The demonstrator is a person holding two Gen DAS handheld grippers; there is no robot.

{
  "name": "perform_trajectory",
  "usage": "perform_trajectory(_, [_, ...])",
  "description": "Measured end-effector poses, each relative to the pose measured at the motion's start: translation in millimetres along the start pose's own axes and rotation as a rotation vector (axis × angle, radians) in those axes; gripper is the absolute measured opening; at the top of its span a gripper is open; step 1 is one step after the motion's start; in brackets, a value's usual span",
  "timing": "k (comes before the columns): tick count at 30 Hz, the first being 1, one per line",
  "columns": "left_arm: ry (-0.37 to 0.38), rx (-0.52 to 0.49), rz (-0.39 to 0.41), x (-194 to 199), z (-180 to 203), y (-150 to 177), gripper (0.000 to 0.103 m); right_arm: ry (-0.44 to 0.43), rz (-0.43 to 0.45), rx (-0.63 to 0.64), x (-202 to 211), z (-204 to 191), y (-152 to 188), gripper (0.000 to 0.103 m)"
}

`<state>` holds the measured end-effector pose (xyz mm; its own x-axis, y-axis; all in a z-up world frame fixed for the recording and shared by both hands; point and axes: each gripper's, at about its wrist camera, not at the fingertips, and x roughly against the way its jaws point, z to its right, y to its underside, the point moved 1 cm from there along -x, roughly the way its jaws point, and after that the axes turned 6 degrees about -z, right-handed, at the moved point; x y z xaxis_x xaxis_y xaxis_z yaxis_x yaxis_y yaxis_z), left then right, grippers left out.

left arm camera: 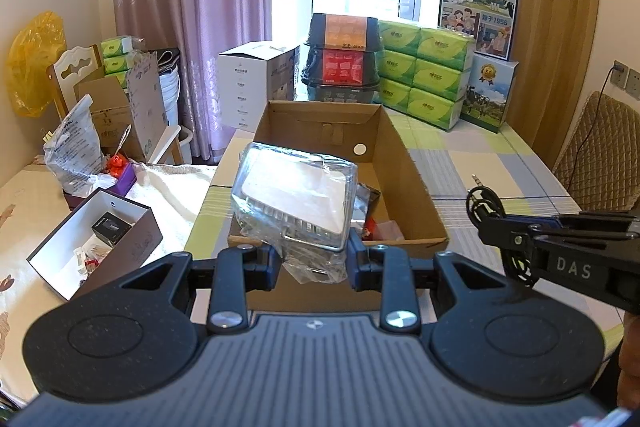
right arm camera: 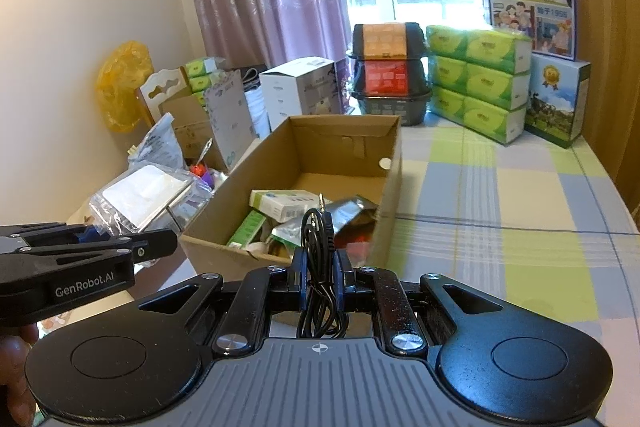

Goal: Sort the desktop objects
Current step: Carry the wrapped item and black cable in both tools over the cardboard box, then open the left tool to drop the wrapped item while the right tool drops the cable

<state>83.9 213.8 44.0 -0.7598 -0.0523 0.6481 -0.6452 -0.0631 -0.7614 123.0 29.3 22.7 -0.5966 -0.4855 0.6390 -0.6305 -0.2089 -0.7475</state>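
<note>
On the left, the left gripper (left arm camera: 312,261) is gripping a clear plastic bag with a white flat item inside (left arm camera: 294,197). The claw is clenched on the loose lower edge of the bag, and the bag is hanging in the air above the near left corner of the open cardboard box (left arm camera: 412,171). I think this package is light. The film is looking soft and slippery, and the grip is taking only the film, not the stiff white part, so it may be sliding out. Holding the stiff edge would be safer, in my judgement.

In the middle, the box is standing on the checked tablecloth (right arm camera: 500,195), and small cartons and foil packets are already lying inside it.

On the right, the right gripper (right arm camera: 319,269) is grasping a coiled black audio cable (right arm camera: 318,227). The jaws are closed on the bundle, and the plug is pointing up. The cable is hanging just before the near wall of the box. It is looking light and floppy, so pinching all loops together is best.
</note>
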Motion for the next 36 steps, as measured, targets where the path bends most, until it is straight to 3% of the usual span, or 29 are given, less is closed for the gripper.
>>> perform_trajectory(19, [-0.009, -0.007, -0.033, -31, -13, -19, 0.027, -0.036, -0.001, -0.015, -42, 0, -28, 0.01])
perform_trajectory(33, [0.035, -0.031, -0.059, -85, -9, -51, 0.027, -0.031, 0.005, -0.035, -83, 23, -62, 0.01])
perform_trajectory(36, [0.061, -0.025, -0.049, -103, -11, -57, 0.035, -0.032, -0.004, -0.041, -94, 28, -64, 0.01])
